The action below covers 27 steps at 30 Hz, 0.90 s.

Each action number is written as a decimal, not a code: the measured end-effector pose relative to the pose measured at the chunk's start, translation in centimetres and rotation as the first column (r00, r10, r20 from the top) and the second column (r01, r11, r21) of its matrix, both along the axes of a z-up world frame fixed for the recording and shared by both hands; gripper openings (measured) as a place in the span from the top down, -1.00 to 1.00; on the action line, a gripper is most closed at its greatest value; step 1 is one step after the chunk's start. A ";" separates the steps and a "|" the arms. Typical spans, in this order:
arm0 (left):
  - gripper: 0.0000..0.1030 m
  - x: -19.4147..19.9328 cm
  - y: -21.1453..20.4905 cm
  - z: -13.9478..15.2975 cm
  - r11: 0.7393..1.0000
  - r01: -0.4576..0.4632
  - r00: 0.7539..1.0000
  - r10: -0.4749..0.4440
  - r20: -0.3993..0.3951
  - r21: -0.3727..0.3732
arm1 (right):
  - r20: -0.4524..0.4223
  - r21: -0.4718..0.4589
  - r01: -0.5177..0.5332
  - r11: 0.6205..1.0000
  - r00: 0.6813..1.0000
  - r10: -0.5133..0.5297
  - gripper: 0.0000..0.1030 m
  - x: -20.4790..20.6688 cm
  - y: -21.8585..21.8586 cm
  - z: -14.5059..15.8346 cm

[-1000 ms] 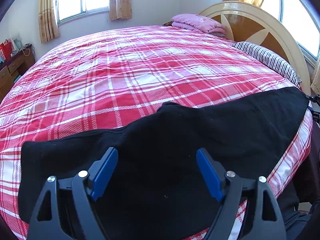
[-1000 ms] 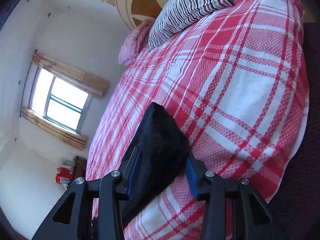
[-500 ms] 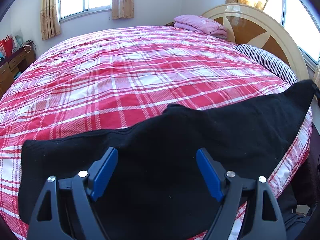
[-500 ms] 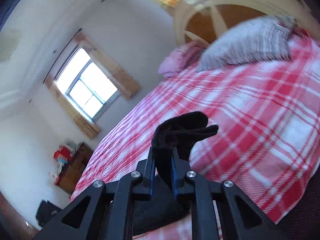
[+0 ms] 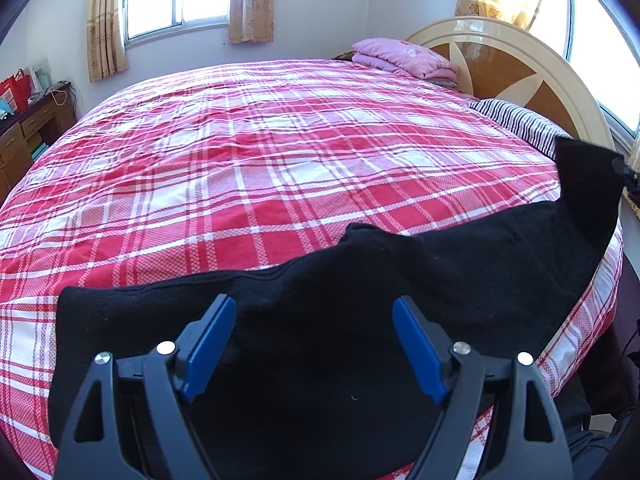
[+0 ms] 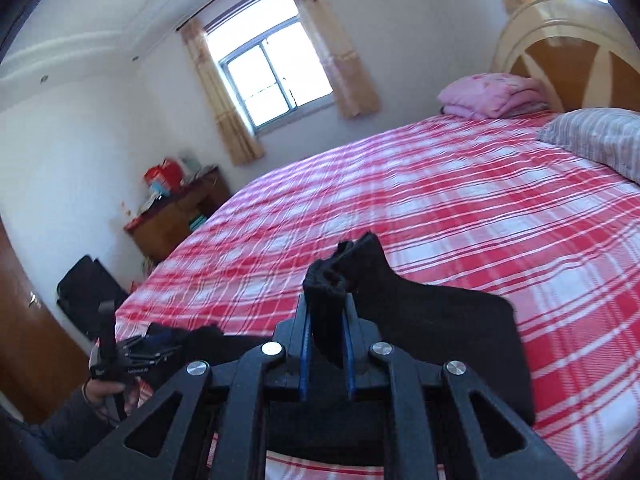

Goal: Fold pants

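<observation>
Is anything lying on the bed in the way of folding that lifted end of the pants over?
Nothing visible. The right tool grips one end of the black knit pants; only bare red plaid bedspread lies beside them.

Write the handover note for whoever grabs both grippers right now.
Left gripper: open, poised over the middle of the pants, gripping nothing.
Right gripper: shut on one end of the pants, raised above the bed.
Pants: black, spread lengthwise along the near edge of the bed; the end at the left gripper's far right is lifted.
Done: one end gripped and raised.
Left: likely carry that end across onto the other, lay it flat, release, then fold again.
</observation>
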<state>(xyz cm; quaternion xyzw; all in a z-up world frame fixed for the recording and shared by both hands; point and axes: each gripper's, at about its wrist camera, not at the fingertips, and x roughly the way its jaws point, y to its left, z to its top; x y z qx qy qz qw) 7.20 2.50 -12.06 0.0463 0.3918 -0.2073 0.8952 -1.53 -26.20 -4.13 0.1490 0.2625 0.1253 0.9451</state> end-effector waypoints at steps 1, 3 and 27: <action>-0.62 0.0 0.0 0.0 1.000 0.003 1.000 -0.003 0.000 0.000 | -0.013 -0.011 -0.012 1.000 1.000 0.011 0.74 0.4 0.7 -0.6; -0.62 -0.2 -0.2 0.1 1.000 0.006 1.000 -0.006 0.002 0.000 | -0.044 -0.044 -0.041 0.998 0.998 0.039 0.74 1.1 2.4 -1.9; -0.62 -0.2 -18.4 0.8 0.924 0.360 0.919 -0.374 -0.121 -0.126 | -0.263 -0.326 -0.174 0.929 0.961 0.087 0.24 1.2 3.7 -5.7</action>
